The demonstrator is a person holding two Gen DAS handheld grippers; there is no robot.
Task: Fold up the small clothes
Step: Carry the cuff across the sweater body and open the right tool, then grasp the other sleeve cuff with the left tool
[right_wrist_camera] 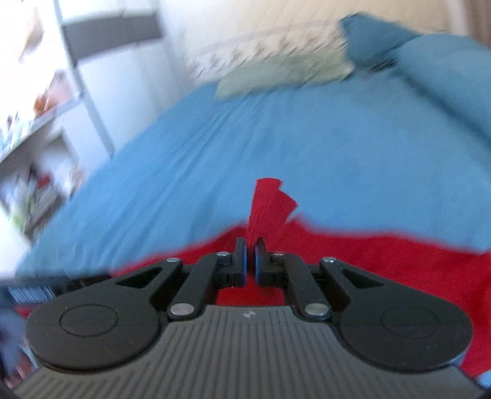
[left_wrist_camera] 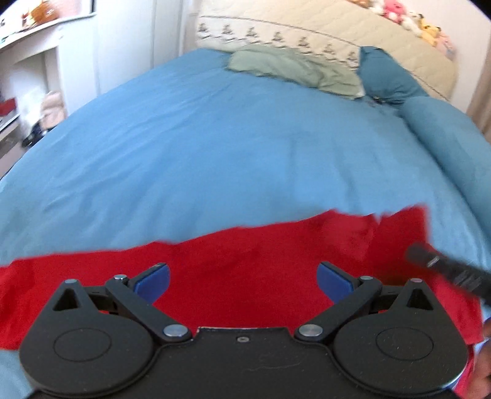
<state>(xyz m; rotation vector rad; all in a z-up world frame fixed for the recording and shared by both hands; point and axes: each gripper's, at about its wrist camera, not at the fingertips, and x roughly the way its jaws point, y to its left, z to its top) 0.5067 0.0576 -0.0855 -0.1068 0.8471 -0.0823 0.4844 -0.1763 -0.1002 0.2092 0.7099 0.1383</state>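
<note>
A red garment lies spread across the near part of the blue bed sheet. My left gripper hovers over it, open, its blue pads wide apart with nothing between them. My right gripper is shut on an edge of the red garment, and a pinched flap sticks up past its fingertips. A blurred black part of the right gripper shows at the right edge of the left wrist view. The right wrist view is motion-blurred.
A folded pale green cloth lies at the far end of the bed, next to teal pillows and a beige quilt. Plush toys sit at the back right. White shelves stand to the left of the bed.
</note>
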